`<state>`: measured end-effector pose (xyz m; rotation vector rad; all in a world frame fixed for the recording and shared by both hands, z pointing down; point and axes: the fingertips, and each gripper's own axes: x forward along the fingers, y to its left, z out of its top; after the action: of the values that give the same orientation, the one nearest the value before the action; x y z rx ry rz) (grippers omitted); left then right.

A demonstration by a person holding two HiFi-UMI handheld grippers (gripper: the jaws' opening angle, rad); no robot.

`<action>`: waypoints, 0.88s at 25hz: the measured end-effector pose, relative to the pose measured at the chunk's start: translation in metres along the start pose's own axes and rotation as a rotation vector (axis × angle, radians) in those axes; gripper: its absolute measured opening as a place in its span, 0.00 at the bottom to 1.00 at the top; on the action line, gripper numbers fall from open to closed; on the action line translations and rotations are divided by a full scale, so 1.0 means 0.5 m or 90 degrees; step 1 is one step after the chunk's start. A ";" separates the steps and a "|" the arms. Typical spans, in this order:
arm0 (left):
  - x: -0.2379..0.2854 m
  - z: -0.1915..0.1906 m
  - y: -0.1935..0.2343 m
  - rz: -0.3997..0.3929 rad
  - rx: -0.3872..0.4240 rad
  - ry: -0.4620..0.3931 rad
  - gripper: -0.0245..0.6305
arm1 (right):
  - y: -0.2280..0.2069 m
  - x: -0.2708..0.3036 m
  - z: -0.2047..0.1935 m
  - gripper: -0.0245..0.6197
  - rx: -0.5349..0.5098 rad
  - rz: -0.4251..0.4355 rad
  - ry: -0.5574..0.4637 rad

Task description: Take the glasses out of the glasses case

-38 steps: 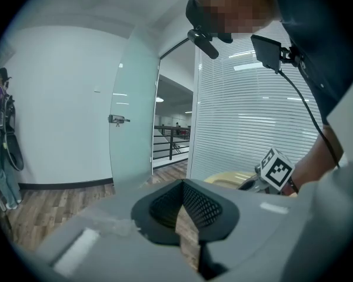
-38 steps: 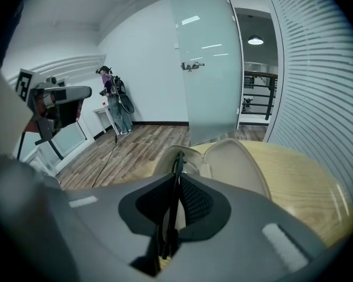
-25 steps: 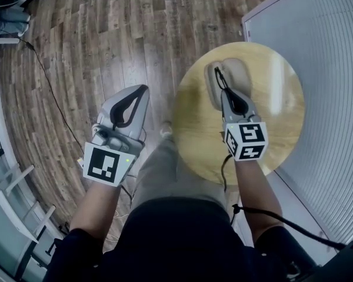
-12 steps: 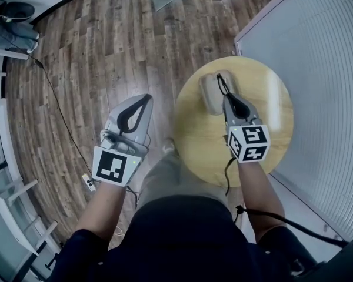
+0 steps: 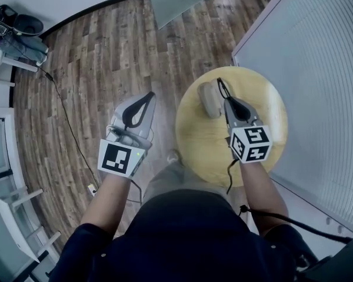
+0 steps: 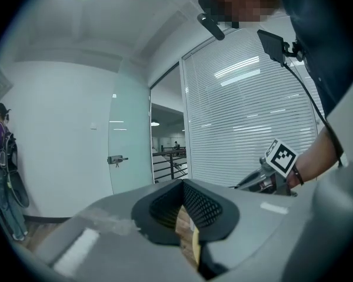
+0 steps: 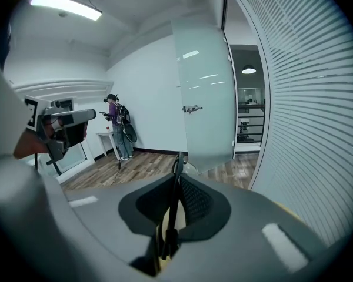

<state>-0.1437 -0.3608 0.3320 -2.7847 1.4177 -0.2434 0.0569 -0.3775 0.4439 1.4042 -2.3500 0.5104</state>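
A grey-beige glasses case [image 5: 209, 98] lies on the round wooden table [image 5: 265, 107], near its far left side. My right gripper [image 5: 227, 100] is held above the table just right of the case and is shut on the black glasses [image 5: 223, 88], which stick out past its tips. In the right gripper view the thin black glasses [image 7: 175, 195] stand pinched between the jaws. My left gripper [image 5: 145, 100] hangs over the wooden floor left of the table, shut with nothing in it. Its tips [image 6: 182, 184] meet in the left gripper view.
A wall of white blinds [image 5: 317, 57] runs close along the table's right side. A frosted glass door panel [image 7: 206, 93] stands ahead. A person [image 7: 113, 125] stands by a white table far off. A black cable [image 5: 65, 122] trails over the floor, with white furniture [image 5: 6, 210] at left.
Both grippers have risen. The glasses have lifted up off the case with the right gripper. The table and floor look smaller and farther away.
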 end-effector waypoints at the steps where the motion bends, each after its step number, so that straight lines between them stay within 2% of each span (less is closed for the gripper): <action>1: -0.006 0.006 -0.001 0.002 0.005 0.001 0.04 | 0.002 -0.011 0.006 0.09 0.000 -0.001 -0.005; 10: -0.045 0.065 -0.034 -0.009 0.032 -0.019 0.04 | 0.005 -0.117 0.074 0.09 0.002 -0.025 -0.069; 15: -0.065 0.111 -0.035 -0.006 0.049 -0.050 0.04 | 0.015 -0.167 0.115 0.09 -0.029 -0.034 -0.107; 22: -0.096 0.184 -0.041 -0.009 0.061 -0.093 0.04 | 0.030 -0.239 0.196 0.09 -0.020 -0.031 -0.167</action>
<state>-0.1420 -0.3159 0.2362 -2.6755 1.3186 -0.1018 0.0854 -0.3264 0.3000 1.5936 -2.5047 0.2900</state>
